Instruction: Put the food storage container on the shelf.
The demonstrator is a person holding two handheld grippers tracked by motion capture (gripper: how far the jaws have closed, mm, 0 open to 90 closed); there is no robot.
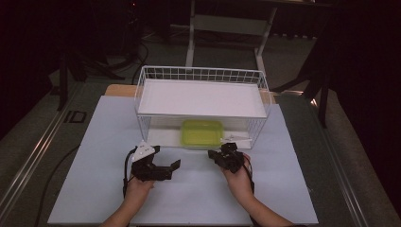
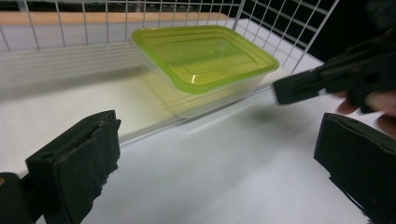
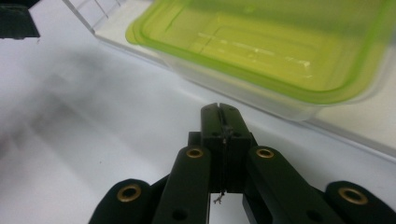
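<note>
Black jaws first: left gripper (image 1: 163, 166) spread wide and empty, right gripper (image 1: 222, 152) pressed together on nothing and the nearer, then just beyond both the lime-lidded clear plastic container (image 1: 202, 133), long axis crosswise, low on the white wire basket's (image 1: 142, 90) floor under its shelf (image 1: 201, 98).

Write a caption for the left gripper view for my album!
Open left claw facing a green-lidded box inside a white wire basket.

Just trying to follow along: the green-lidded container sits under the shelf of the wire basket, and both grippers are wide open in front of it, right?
Not quite. The left gripper is wide open, but the right gripper is shut on nothing, as the right gripper view shows. The green-lidded container does sit under the wire basket shelf.
</note>
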